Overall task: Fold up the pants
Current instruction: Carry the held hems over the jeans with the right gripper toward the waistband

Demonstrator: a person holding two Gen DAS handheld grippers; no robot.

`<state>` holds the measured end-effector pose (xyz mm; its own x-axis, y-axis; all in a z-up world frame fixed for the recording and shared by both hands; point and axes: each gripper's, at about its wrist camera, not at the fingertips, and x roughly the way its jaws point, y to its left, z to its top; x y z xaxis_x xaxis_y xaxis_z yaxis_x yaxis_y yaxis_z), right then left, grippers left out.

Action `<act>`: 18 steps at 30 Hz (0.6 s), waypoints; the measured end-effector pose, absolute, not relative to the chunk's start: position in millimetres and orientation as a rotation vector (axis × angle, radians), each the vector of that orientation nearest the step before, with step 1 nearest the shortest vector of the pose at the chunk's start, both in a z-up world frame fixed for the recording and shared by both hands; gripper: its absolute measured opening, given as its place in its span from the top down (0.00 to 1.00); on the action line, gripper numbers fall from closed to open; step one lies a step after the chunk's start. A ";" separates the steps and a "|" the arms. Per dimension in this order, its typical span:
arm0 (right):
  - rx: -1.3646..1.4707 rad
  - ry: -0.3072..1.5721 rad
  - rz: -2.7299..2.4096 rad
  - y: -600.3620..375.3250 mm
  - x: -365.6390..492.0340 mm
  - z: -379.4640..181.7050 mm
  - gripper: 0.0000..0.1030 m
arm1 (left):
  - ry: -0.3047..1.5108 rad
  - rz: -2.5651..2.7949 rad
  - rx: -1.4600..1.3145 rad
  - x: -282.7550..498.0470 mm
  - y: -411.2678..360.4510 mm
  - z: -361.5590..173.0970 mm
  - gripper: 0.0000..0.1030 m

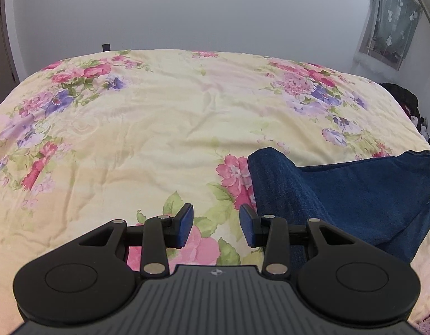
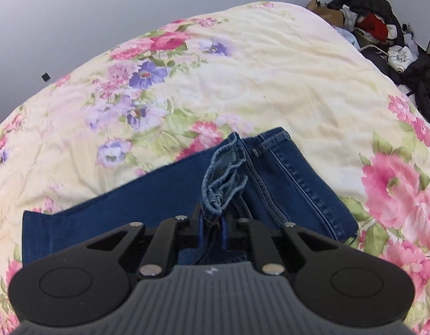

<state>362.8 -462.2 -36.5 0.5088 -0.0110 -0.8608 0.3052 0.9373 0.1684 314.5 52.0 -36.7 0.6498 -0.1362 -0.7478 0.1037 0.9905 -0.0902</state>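
Dark blue jeans [image 2: 148, 203] lie folded on the flowered bedspread [image 2: 284, 89]. In the right wrist view my right gripper [image 2: 212, 226] is shut on a bunched denim hem [image 2: 223, 178] that rises from the jaws over the folded legs. In the left wrist view the jeans [image 1: 354, 192] lie at the right, their folded end just ahead of the right finger. My left gripper [image 1: 216, 227] is open and empty, held over the bedspread [image 1: 159, 128] just left of the jeans.
A pile of dark clothes and bags [image 2: 388, 44] lies beyond the bed's far right edge. A grey wall runs behind the bed, with a curtained window [image 1: 390, 25] at the upper right of the left wrist view.
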 end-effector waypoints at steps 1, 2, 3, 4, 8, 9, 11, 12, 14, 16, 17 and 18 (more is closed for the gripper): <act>0.315 1.027 -0.210 -460.4 364.4 -37.5 0.94 | 0.853 -0.135 -0.045 313.5 53.3 -36.8 0.56; 0.312 1.035 -0.229 -458.2 367.7 -39.9 0.95 | 0.854 -0.134 -0.050 312.8 54.1 -37.7 0.56; 0.303 1.042 -0.250 -456.4 371.2 -42.6 0.95 | 0.856 -0.131 -0.055 311.9 55.2 -38.9 0.56; 0.294 1.047 -0.269 -453.6 375.0 -44.0 0.95 | 0.859 -0.126 -0.059 311.6 55.5 -40.4 0.56; 0.283 1.018 -0.258 -431.4 395.5 -25.5 0.96 | 0.870 -0.116 -0.072 313.8 53.0 -45.1 0.56; 0.281 0.992 -0.225 -422.4 400.1 -12.4 0.96 | 0.872 -0.112 -0.071 315.1 51.5 -46.4 0.56; 0.298 0.897 -0.117 -406.0 405.2 26.3 0.97 | 0.875 -0.108 -0.071 319.2 47.4 -48.5 0.56; 0.305 0.837 -0.067 -402.6 402.7 48.2 0.97 | 0.876 -0.107 -0.073 321.0 45.5 -50.2 0.56; 0.297 0.730 -0.016 -407.2 391.7 85.0 0.97 | 0.878 -0.107 -0.084 325.9 40.7 -54.2 0.56; 0.283 0.674 -0.014 -429.1 376.1 103.0 0.97 | 0.882 -0.114 -0.093 331.2 35.1 -60.4 0.56; 0.288 0.671 -0.029 -444.4 369.5 101.1 0.97 | 0.888 -0.117 -0.097 334.7 31.5 -64.8 0.56; 0.304 0.681 -0.052 -466.1 362.0 90.4 0.97 | 0.897 -0.120 -0.099 338.1 27.7 -70.1 0.56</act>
